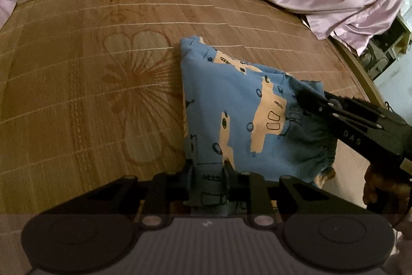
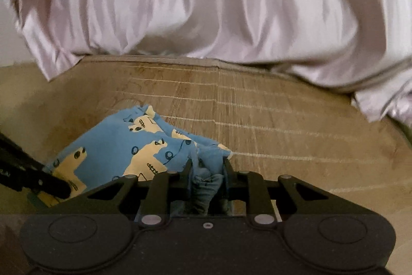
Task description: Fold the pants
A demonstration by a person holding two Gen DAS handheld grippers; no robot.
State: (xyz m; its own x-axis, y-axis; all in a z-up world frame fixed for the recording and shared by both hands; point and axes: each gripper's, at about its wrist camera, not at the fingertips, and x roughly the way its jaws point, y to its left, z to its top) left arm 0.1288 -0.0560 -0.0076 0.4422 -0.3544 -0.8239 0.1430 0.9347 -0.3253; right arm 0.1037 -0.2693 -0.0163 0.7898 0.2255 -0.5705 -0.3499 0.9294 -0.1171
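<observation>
Small blue pants (image 1: 231, 105) with cream patches and dark doodles lie bunched on a bamboo mat. My left gripper (image 1: 207, 164) is shut on the near edge of the pants, cloth pinched between its fingers. My right gripper (image 2: 207, 164) is shut on a gathered blue fold of the pants (image 2: 123, 146). In the left wrist view the right gripper (image 1: 306, 97) reaches in from the right onto the pants' far right corner. The left gripper's finger shows at the left of the right wrist view (image 2: 59, 187).
The brown bamboo mat (image 1: 90, 94) with a flower print covers the bed. A crumpled pale pink satin sheet (image 2: 206, 4) lies along the far side. The mat's right edge (image 1: 360, 71) drops off toward clutter on the floor.
</observation>
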